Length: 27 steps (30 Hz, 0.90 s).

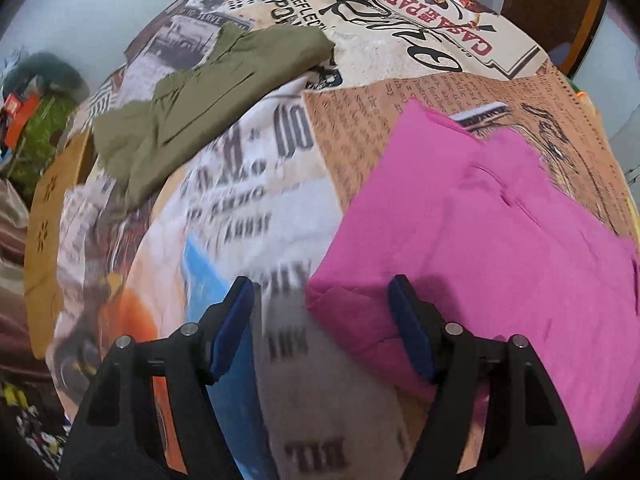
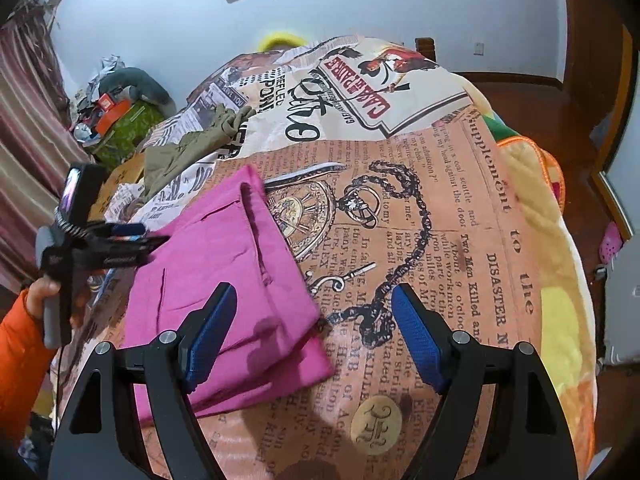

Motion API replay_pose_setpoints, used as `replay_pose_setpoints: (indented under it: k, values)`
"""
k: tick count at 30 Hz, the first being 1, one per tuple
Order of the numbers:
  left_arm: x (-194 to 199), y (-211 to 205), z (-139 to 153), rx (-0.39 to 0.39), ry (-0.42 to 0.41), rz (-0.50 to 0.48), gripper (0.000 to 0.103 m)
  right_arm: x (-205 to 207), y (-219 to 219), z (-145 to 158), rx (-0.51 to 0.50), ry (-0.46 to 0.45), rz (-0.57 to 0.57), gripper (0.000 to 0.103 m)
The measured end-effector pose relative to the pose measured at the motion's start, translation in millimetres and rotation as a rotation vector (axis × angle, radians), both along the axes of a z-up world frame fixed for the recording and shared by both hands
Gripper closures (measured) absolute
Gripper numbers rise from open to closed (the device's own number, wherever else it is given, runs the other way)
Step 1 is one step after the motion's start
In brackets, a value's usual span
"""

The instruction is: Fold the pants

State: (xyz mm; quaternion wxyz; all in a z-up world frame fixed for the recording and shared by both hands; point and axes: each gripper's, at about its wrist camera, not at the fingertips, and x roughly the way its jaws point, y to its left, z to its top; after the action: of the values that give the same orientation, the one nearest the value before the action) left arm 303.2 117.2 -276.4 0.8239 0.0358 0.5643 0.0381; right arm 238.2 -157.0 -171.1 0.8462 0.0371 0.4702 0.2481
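Pink pants (image 1: 484,236) lie folded into a flat block on the newspaper-print bedspread (image 1: 248,184); they also show in the right wrist view (image 2: 224,276). My left gripper (image 1: 322,300) is open and empty, hovering over the block's near left corner. It also shows from the side in the right wrist view (image 2: 136,236), at the pants' left edge. My right gripper (image 2: 312,312) is open and empty above the block's right edge. Olive green pants (image 1: 208,92) lie folded at the far left, also in the right wrist view (image 2: 192,144).
The bedspread (image 2: 440,208) covers a bed with a yellow and orange blanket (image 2: 560,320) at its right side. Clutter (image 2: 112,116) sits on the floor at far left. A wooden chair (image 1: 548,4) stands behind the bed.
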Motion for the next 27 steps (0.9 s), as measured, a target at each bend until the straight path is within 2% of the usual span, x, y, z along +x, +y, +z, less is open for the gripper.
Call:
replay_pose_setpoints:
  k: [8, 12, 17, 23, 27]
  values:
    - [-50.3, -4.5, 12.4, -0.05, -0.016, 0.016, 0.031, -13.7, -3.1, 4.9, -0.014, -0.01, -0.007, 0.026]
    - [-71.4, -13.6, 16.2, -0.1, -0.014, 0.011, 0.031, -20.6, -3.8, 6.4, -0.024, -0.015, -0.005, 0.026]
    - [-90.0, -21.6, 19.3, -0.094, -0.035, 0.002, 0.029, -27.2, -6.3, 5.0, -0.037, -0.015, -0.012, 0.026]
    - [-105.7, 0.6, 19.7, -0.147, -0.047, 0.075, 0.026, -34.7, -5.1, -3.8, -0.058, -0.007, -0.004, 0.026]
    - [-119.4, 15.9, 19.0, -0.152, -0.047, 0.127, 0.026, -37.5, -4.1, -12.8, -0.074, 0.006, 0.004, 0.026]
